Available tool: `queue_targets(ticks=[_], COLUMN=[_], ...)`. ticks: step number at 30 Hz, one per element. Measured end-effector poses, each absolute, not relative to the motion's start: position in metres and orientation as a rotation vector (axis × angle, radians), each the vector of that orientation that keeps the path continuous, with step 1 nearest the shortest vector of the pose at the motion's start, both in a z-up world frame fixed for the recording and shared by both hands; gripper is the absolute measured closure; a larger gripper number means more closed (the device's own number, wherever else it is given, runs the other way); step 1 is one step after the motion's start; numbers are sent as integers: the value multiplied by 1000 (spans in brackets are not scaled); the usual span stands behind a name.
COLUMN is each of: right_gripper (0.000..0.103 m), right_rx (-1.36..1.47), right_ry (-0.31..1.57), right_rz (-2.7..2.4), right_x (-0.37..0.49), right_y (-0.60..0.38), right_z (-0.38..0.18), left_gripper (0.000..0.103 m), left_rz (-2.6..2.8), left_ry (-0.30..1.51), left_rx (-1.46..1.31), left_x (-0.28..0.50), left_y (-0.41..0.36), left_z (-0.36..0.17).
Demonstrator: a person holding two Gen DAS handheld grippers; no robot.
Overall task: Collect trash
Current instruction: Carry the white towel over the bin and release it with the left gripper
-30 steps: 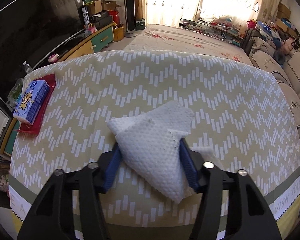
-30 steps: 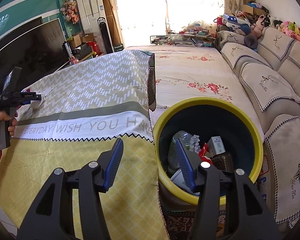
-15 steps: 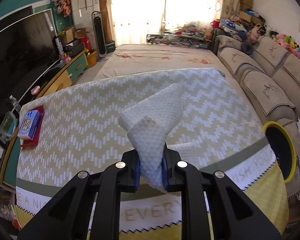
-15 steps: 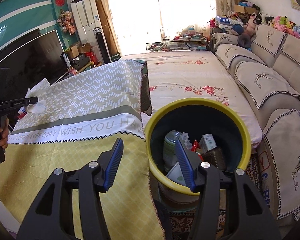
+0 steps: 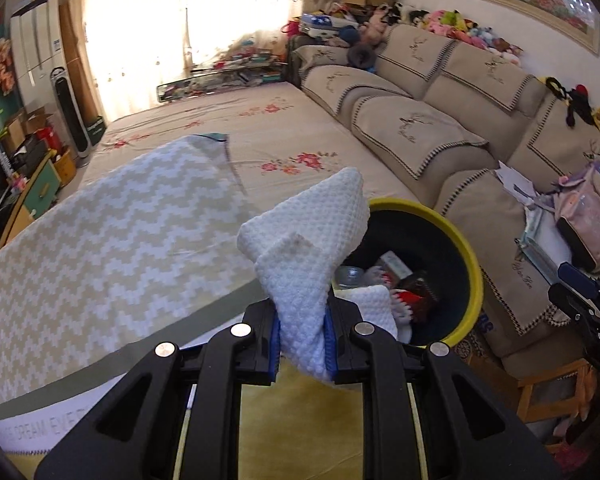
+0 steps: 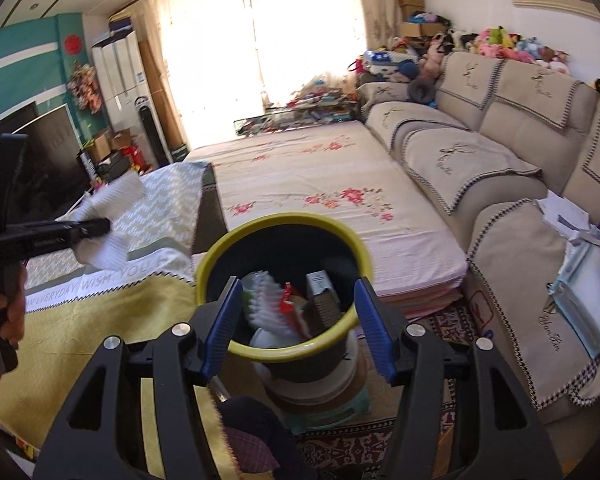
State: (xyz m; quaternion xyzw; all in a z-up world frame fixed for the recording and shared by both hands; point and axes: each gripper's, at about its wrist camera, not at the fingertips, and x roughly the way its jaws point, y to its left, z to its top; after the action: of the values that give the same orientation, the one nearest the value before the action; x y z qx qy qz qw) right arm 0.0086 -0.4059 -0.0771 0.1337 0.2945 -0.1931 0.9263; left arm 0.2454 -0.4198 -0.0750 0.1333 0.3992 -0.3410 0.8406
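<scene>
A white dimpled paper towel [image 5: 308, 240] sticks up from my left gripper [image 5: 302, 332], which is shut on its lower end. It hangs above the table edge, just left of a dark trash bin with a yellow rim [image 5: 472, 272] that holds several pieces of trash. In the right wrist view the left gripper [image 6: 80, 228] holds the towel [image 6: 116, 200] at the far left, over the table. My right gripper [image 6: 298, 320] hovers in front of the bin [image 6: 284, 216]; its jaws are opening and nothing is between the blue pads. Its tip [image 5: 580, 280] shows at the right edge of the left wrist view.
The table wears a chevron cloth [image 5: 100, 248] with a yellow front part [image 6: 100, 312]. Behind the bin lies a floral mattress [image 6: 320, 184], with a beige sofa [image 6: 480, 160] to the right carrying papers and bags. A hand [image 6: 14, 312] grips the left tool's handle.
The left gripper shut on the towel, lifted it off the table and swung right until the bin came into its view. The right gripper moved closer to the bin and its jaws widened a little.
</scene>
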Motion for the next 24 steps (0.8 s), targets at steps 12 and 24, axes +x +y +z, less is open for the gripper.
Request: queue_targets(ticks=[12, 24], right_gripper=[41, 36], right_rx=[376, 320], right_ry=[594, 602], right_rz=[-442, -388], right_x=[-25, -13], right_y=[-449, -418], right_z=[-92, -86], left_gripper=[33, 16], left_rz=[-775, -729], left_ry=[957, 879], left_rx=[396, 317], left_x=[247, 239], left_y=[-549, -483], left_z=[-135, -98])
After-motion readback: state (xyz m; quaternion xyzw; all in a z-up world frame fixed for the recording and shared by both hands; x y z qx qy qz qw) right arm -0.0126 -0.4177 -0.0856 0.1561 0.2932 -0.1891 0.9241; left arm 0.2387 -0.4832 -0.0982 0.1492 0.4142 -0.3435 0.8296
